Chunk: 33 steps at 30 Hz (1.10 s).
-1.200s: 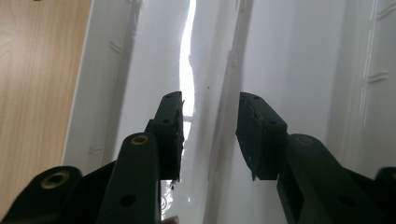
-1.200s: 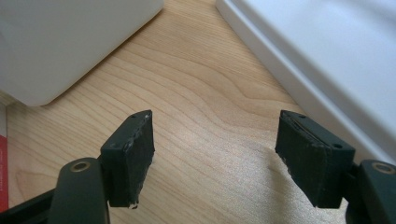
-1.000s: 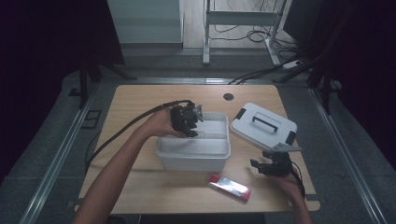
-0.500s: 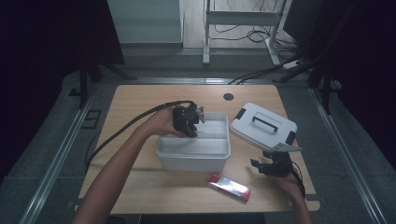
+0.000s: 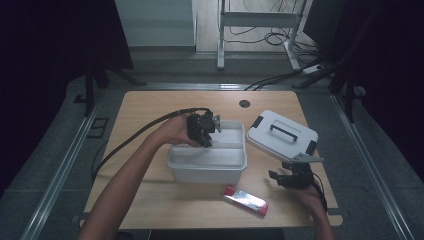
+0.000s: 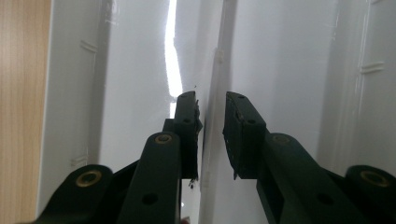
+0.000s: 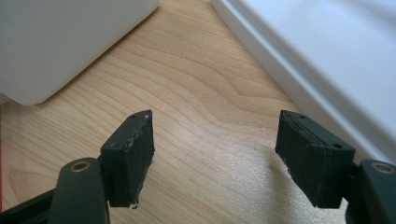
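Jaws closing over the bin's divider
Our left gripper [image 6: 210, 135] has just been narrowing astride the white bin's [image 5: 207, 167] divider [image 6: 212, 79], not yet pinching; our right gripper [image 7: 215, 158] stays spread beside it.

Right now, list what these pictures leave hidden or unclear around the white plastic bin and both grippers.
- High view: the left gripper jaw tips, hidden inside the white plastic bin.
- Left gripper view: whether the pads press the bin's thin white divider; glare blurs it.
- High view: the flat red packet, lettering too small.
- Right gripper view: the white lid, cut off by the edge.
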Each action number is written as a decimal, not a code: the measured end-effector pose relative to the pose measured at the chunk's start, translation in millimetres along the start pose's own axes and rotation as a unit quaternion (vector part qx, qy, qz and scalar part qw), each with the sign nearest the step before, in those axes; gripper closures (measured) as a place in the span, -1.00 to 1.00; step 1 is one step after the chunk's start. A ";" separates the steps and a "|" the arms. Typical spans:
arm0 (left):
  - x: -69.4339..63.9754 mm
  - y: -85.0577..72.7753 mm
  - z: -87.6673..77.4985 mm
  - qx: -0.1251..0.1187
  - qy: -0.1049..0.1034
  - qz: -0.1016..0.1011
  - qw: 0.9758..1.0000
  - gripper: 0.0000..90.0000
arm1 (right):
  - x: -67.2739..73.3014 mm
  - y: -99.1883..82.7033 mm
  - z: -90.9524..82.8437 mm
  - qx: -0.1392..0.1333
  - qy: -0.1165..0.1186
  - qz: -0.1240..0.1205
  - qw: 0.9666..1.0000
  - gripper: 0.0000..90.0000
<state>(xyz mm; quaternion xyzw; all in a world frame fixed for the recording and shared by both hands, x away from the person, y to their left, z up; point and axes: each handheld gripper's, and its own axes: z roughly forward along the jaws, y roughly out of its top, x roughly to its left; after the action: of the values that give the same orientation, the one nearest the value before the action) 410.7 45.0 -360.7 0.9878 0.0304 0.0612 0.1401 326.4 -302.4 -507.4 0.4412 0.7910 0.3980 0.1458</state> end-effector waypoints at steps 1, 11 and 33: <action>0.2 -0.1 0.6 0.003 0.000 0.000 1.000 0.69 | -0.1 -0.1 0.0 0.000 0.000 0.000 1.000 -0.39; 1.6 0.6 4.4 0.007 -0.007 0.001 1.000 0.76 | -0.6 -0.4 0.1 0.001 -0.001 0.000 1.000 -0.39; 3.4 1.5 9.8 0.009 -0.013 -0.009 1.000 0.84 | -1.9 -1.3 0.2 0.000 -0.004 0.001 1.000 -0.39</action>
<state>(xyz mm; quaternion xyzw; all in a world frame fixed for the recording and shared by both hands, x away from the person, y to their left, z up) 415.4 41.2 -369.3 0.9894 0.0378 0.0464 0.1325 326.8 -304.2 -508.7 0.4440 0.7900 0.3959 0.1485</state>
